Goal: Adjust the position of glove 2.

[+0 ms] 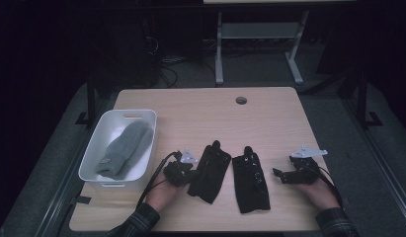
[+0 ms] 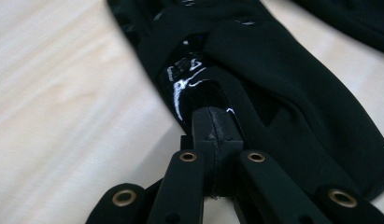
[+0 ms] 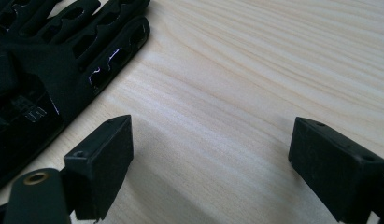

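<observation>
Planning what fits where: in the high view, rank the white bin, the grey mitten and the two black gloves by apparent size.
1. White plastic bin
2. Grey knitted mitten
3. Left black glove and right black glove: alike, unranked; mitten lead slight.

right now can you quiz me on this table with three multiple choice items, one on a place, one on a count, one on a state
1. Where does the grey mitten lie?
A. in the white bin
B. on the bare table
C. between the black gloves

2. How many black gloves lie on the table?
A. one
B. two
C. three

3. How do the right tongs stand?
A. shut on a glove
B. shut on nothing
C. open over bare wood

Key:
1 A: the high view shows the mitten inside the bin at the table's left.
2 B: the left black glove and the right black glove lie side by side.
3 C: the right gripper view shows a wide gap with wood between the jaws.
</observation>
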The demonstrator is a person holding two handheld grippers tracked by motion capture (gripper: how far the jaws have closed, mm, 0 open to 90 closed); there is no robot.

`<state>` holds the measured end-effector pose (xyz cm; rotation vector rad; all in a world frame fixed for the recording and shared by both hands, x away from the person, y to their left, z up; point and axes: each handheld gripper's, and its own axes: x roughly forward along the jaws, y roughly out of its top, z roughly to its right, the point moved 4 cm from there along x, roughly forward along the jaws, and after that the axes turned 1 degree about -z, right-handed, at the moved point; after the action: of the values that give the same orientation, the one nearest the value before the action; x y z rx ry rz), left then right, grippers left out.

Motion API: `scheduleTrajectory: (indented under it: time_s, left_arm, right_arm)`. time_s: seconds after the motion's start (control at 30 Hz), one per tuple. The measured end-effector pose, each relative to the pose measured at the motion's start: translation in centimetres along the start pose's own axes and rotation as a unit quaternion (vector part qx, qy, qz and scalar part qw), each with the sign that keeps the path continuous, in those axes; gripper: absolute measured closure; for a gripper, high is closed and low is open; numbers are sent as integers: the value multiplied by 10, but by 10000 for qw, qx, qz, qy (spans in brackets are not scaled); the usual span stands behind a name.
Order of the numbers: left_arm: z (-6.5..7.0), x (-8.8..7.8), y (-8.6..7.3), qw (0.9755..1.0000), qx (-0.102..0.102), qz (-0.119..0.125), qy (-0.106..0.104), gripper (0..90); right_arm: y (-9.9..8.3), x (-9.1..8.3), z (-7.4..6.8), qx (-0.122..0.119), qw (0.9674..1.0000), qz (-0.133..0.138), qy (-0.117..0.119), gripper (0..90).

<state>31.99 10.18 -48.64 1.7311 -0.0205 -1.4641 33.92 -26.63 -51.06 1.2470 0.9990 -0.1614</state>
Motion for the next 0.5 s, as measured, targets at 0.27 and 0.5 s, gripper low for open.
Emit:
scheduleTrajectory:
  time_s: [0.27, 0.5]
  left_arm:
    - [15, -2, 0, 9991, 78, 64, -401, 894]
    - [-3, -7, 12, 9990, -114, 386, -196, 762]
  right_arm:
    - [1, 0, -2, 89, 9999, 4, -75, 163]
    - [9, -11, -15, -177, 9996, 43, 221, 702]
